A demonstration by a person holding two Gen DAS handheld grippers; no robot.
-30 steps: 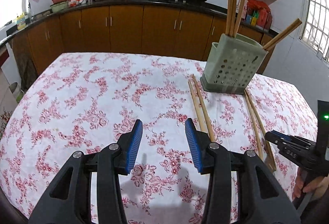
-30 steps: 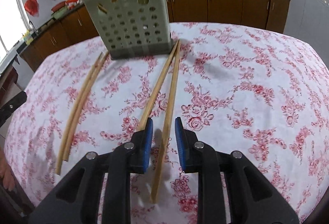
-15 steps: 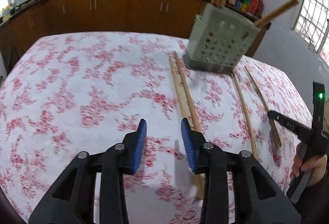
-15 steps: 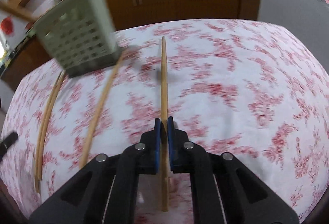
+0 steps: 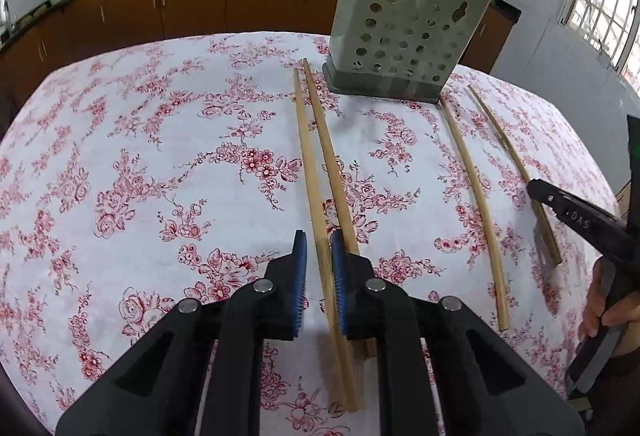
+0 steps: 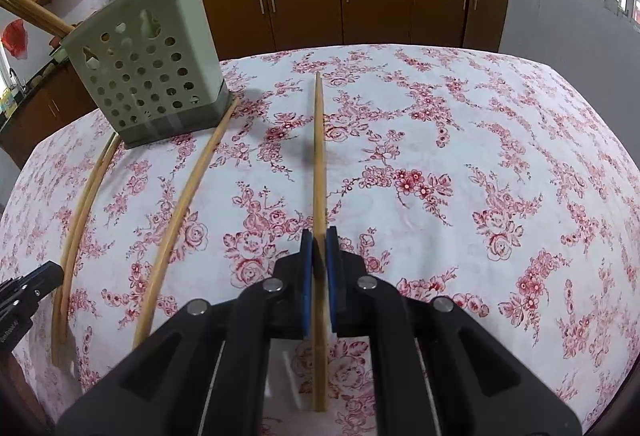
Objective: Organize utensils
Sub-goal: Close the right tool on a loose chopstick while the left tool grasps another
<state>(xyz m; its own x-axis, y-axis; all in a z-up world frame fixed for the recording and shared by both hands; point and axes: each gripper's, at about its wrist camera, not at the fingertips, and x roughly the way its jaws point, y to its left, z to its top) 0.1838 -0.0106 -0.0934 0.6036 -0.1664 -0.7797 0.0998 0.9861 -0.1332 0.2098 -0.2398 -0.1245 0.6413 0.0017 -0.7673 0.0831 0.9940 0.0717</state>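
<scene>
1. Risk, right side: right gripper [image 6: 319, 248] pinches one chopstick [image 6: 319, 163] near its rear end, so most of the length reaches forward unsupported; in my judgement the stick could swivel between the pads on the way to the holder [image 6: 150, 75] and strike the rim instead of dropping in.
2. Risk, left side: two chopsticks lie close together on the tablecloth [image 5: 140, 155], the left chopstick [image 5: 310, 171] between the pads of the left gripper [image 5: 319, 256], the right-hand neighbour [image 5: 332, 163] passing just under the right pad; a careless lift could drag or flick that neighbour, or pinch cloth with the stick.
3. Risk, holder: it looks light and already carries several sticks leaning out of the top; a hard poke at its wall might tip it.
4. Left gripper, state: jaws closing, nearly together, a thin stick between them; a sliver of gap shows on each side in the left wrist view, so firm contact is not confirmed; stick lies flat on the cloth.
5. Right gripper, state: jaws drawn in tight on the stick, pads pressing both sides; far tip appears raised off the cloth, its shadow falling to one side.
6. Remaining work: two more sticks lie loose beside the holder's base; holder stands at the far side of the table, between the pairs.
</scene>
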